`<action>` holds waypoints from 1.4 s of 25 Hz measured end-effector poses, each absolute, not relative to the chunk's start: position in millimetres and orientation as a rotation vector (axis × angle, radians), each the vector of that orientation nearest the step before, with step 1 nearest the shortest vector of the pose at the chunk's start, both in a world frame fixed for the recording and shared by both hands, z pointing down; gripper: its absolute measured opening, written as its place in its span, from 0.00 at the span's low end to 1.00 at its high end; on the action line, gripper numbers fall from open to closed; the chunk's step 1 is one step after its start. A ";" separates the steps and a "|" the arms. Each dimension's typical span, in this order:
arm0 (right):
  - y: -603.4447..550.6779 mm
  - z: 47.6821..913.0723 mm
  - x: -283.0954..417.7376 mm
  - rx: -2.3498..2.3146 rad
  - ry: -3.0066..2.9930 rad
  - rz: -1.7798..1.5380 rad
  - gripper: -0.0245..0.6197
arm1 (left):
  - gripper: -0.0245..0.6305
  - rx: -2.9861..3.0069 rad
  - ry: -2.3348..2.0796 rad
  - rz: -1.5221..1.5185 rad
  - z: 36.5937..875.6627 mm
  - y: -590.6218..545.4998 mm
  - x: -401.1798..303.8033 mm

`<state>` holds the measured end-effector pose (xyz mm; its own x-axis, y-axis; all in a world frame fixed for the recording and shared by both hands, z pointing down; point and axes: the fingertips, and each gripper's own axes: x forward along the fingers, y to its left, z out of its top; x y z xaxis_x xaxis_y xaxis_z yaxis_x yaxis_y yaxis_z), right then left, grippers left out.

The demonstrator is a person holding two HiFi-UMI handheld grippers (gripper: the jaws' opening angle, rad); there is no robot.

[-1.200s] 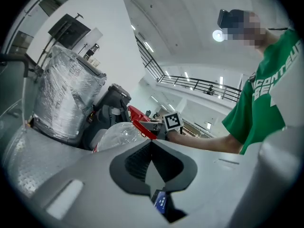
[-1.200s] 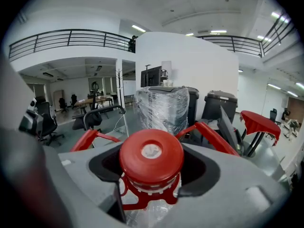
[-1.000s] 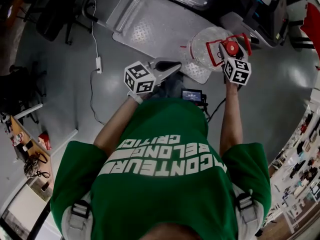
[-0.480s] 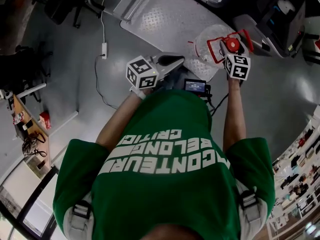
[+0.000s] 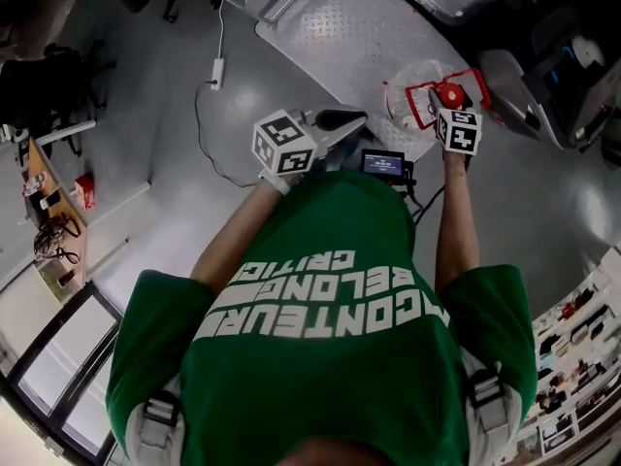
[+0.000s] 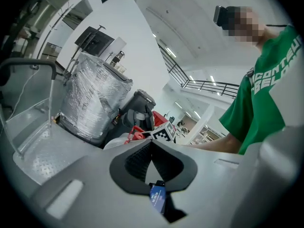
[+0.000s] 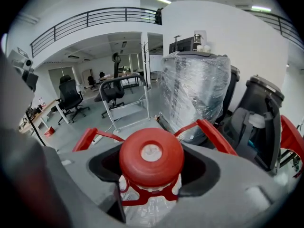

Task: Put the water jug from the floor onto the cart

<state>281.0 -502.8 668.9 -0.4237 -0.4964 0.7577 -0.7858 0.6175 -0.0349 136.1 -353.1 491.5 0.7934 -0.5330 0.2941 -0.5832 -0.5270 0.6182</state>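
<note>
The water jug [image 5: 412, 83] is clear plastic with a red cap [image 7: 151, 161] and a red handle [image 7: 213, 137]. In the head view it hangs over the near corner of the cart's metal deck [image 5: 340, 27]. My right gripper [image 5: 448, 97] is shut on the jug's neck just under the cap, and its jaws [image 7: 152, 156] hug both sides. My left gripper [image 5: 345, 120] is to the left of the jug and apart from it. Its jaws [image 6: 152, 144] are shut on nothing. The jug's shoulder [image 6: 114, 144] shows past them.
A bulky load wrapped in clear film [image 7: 194, 89] stands beyond the cart. The cart's push rail [image 6: 28, 65] rises at the deck's far end. A power strip with a cable [image 5: 218, 71] lies on the grey floor. A small screen [image 5: 383, 163] hangs at the person's chest. Office chairs [image 7: 71, 99] stand further off.
The right gripper has sunk with the jug still in it, so the jug looks smaller and lower over the cart's corner. The left gripper has shifted a little toward the cart.
</note>
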 end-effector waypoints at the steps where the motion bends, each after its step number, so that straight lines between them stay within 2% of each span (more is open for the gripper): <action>1: -502.7 676.0 277.1 0.982 -2.099 0.507 0.51 | 0.05 2.237 -0.835 0.085 491.9 -353.2 133.4; 12: -500.4 752.5 246.7 0.757 -1.972 0.496 0.51 | 0.05 2.146 -0.972 0.070 492.9 -359.3 105.3; 23: -506.8 821.6 246.5 0.614 -1.793 0.485 0.51 | 0.05 2.056 -1.095 0.026 497.9 -361.3 89.8; 32: -496.1 850.4 226.3 0.517 -1.714 0.529 0.51 | 0.05 2.009 -1.135 0.012 499.6 -357.1 76.8; 35: -517.3 855.6 239.8 0.564 -1.682 0.408 0.51 | 0.05 1.998 -1.150 0.011 500.2 -359.0 77.1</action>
<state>239.8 -517.3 855.6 -0.1273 -0.1399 0.9820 -0.5746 0.8173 0.0419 77.1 -359.0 500.2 0.5840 -0.7186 0.3775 -0.7259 -0.2542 0.6391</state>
